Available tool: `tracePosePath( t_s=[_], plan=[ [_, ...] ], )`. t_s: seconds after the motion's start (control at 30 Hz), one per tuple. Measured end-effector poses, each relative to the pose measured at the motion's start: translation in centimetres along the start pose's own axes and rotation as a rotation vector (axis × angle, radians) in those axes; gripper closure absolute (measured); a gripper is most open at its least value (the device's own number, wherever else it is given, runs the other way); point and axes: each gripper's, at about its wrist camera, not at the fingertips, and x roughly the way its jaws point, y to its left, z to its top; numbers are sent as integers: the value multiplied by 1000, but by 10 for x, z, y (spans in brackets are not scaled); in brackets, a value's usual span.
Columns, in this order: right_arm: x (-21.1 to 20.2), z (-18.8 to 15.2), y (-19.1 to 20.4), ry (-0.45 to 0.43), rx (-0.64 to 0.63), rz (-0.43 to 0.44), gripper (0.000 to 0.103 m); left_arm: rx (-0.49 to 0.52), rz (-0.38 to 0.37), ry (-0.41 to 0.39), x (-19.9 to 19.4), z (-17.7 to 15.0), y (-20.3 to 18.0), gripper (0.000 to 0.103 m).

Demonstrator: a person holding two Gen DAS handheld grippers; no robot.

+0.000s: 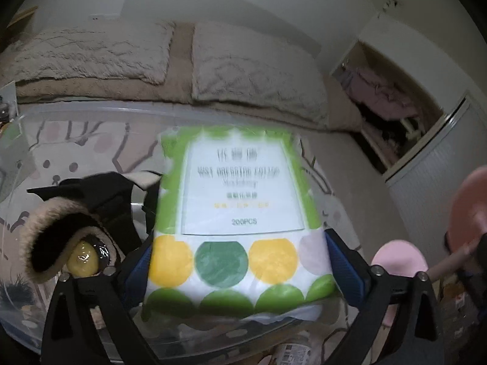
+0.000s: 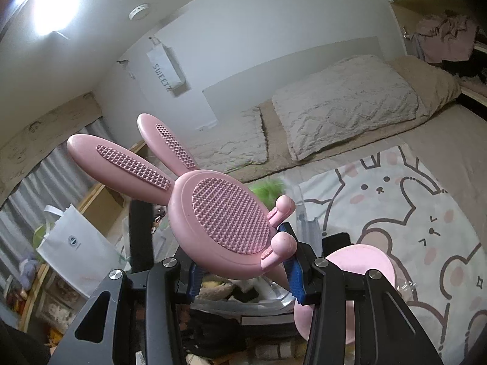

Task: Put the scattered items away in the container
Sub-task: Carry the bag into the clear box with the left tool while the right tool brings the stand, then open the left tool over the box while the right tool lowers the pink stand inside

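Packet of cotton pads [image 1: 240,213], green with yellow and green dots, between the blue pads [image 1: 344,270] of the left tool [image 1: 240,273], jaws at their widest; blurred, so contact with the pads not certain. Beyond and beneath the packet, clear plastic container [image 1: 91,115], resting on the bed [image 1: 350,152]. Inside the container, left of the packet: fleece-lined slipper [image 1: 57,237] and black fabric [image 1: 100,191]. Right tool [image 2: 243,276] narrowed onto pink rabbit-shaped brush [image 2: 213,213], gripped at its lower rim, ears up and to the left. Right of the container, rabbit-print blanket [image 2: 395,213] spread over the bed.
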Motion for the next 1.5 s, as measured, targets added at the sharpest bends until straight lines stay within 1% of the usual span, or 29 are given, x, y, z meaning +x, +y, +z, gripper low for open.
tracePosePath(
  t_s=[0.07,0.13,0.2,0.3,0.43,0.67,0.87,1.0,1.13,1.23,1.4,1.5],
  plan=[
    [3,0,-1,8,1,0,57,42,12,-18,-1,-3,-5,0],
    [6,0,-1,15,2,0,57,76,22,-19,-2,-4,-8,0],
    [9,1,0,19,3,4,57,83,25,-14,0,-5,-4,0],
    [15,1,2,25,2,9,57,68,37,-8,-4,-5,8,0],
    [27,1,5,44,8,28,57,55,57,-20,-15,-5,22,0],
    [55,0,13,85,21,79,57,46,99,-64,-44,-5,47,0],
    [89,-2,20,146,41,123,57,19,116,-100,-69,-9,69,0],
    [114,-1,22,181,41,121,57,-7,126,-120,-82,-12,81,0],
    [134,2,30,194,-10,93,57,-33,143,-132,-94,-17,94,0],
    [150,3,31,213,-16,100,57,-50,156,-134,-100,-22,103,0],
    [175,6,29,250,39,149,57,-83,171,-141,-109,-28,116,0],
    [191,5,27,273,46,129,57,-97,178,-144,-114,-32,122,0]
  ],
)
